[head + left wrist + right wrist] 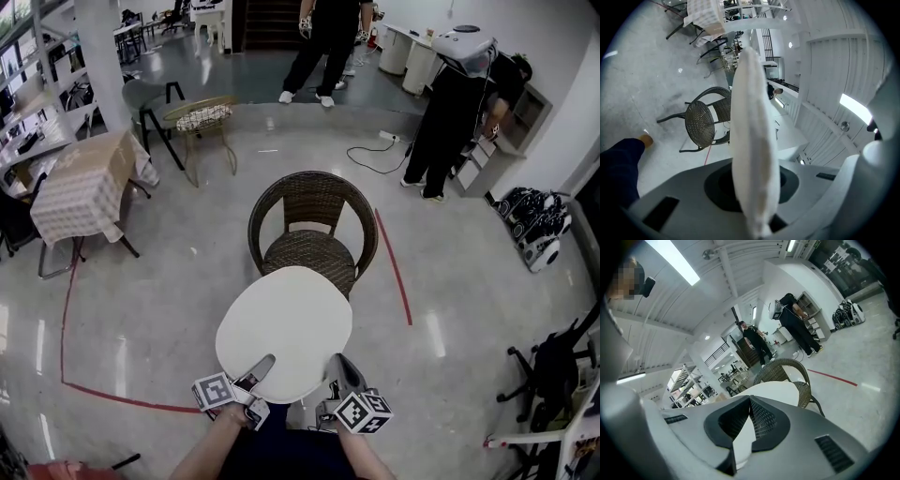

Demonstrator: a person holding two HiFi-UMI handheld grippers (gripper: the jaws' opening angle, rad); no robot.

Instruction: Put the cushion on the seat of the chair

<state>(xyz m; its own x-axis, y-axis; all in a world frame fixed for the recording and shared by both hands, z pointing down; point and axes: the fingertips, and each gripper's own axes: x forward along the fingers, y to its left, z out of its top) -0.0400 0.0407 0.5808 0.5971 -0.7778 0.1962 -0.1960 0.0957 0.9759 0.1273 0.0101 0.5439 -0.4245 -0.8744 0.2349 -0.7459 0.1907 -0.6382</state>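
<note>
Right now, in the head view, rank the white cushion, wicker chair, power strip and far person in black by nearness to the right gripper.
1. White cushion, held in the right gripper.
2. Wicker chair, straight ahead.
3. Power strip, floor beyond, rightward.
4. Person in black, farthest back, top centre.

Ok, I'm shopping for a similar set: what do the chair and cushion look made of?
The chair looks like dark brown wicker or synthetic rattan, going by its visible weave, with a matte finish. The cushion looks like off-white matte fabric, likely padded, with a seamed edge.
</note>
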